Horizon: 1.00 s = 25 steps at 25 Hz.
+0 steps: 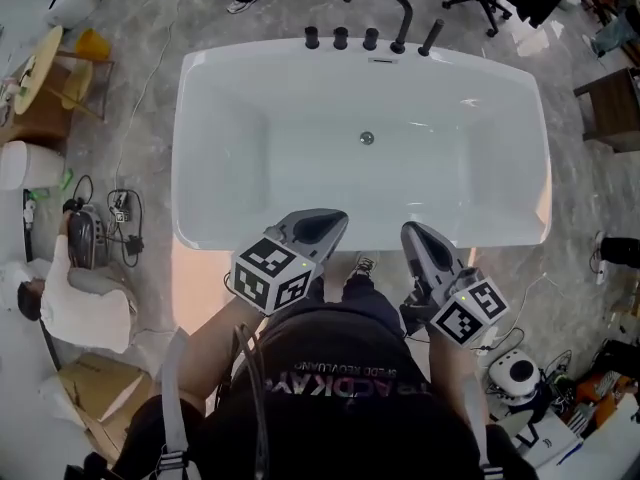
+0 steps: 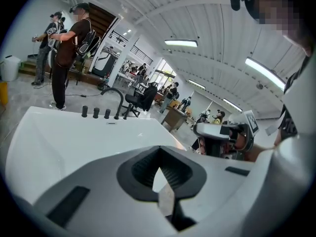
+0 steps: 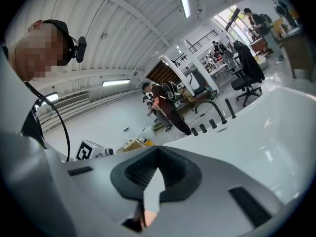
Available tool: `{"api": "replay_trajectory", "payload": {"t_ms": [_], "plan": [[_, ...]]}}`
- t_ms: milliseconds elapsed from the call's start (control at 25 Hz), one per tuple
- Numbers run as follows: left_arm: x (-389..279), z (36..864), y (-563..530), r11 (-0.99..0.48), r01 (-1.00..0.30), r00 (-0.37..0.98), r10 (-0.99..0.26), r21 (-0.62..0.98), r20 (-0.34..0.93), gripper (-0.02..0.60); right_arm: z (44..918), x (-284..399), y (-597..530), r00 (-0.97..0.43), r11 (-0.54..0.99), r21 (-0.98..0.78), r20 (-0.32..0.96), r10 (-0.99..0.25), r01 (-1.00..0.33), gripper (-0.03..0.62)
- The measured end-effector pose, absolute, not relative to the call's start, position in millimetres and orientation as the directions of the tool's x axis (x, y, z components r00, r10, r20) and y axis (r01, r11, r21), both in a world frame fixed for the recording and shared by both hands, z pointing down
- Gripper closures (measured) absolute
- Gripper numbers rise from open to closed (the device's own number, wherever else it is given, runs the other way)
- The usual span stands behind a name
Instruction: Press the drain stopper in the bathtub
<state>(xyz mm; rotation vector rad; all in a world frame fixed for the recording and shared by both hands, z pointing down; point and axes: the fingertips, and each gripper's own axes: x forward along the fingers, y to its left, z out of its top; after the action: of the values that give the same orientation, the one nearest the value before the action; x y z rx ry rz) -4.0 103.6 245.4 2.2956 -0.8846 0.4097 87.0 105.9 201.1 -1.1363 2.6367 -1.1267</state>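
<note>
The stopper (image 1: pixel 367 138) lies mid-floor in the tub (image 1: pixel 220 118). It is at 1 o'clock from the left gripper (image 1: pixel 334 220) and 11 o'clock from the right gripper (image 1: pixel 413 231), well apart from both. Both hover at the near rim, fingers (image 2: pixel 89 181) closed together, holding nothing.

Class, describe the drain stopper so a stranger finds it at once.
Find the large white bathtub with a black arched spout on its far rim. On its floor, near that end, lies the drain stopper: small, round and silvery, unlike the black knobs up on the rim.
</note>
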Motion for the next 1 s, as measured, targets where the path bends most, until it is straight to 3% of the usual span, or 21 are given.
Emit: {"api": "replay_trajectory", "payload": {"t_ms": [440,720,1000], "plan": [[-76,270,98,-0.524,-0.698,0.716,-0.504,0.488,0.482,0.574,215,33,95,-0.707,0.45,-0.599,0.303,-0.639,-0.663,0.582],[-80,272,85,-0.46,-0.757,0.652,-0.573,0.463,0.497,0.574,228,52,68,-0.734,0.49,-0.581,0.312,-0.603,-0.649,0.583],[-41,306,71,-0.333,-0.825,0.559,-0.598,0.456,0.575,0.574,264,103,29,-0.79,0.536,-0.599,0.314,-0.527,-0.595,0.582]]}}
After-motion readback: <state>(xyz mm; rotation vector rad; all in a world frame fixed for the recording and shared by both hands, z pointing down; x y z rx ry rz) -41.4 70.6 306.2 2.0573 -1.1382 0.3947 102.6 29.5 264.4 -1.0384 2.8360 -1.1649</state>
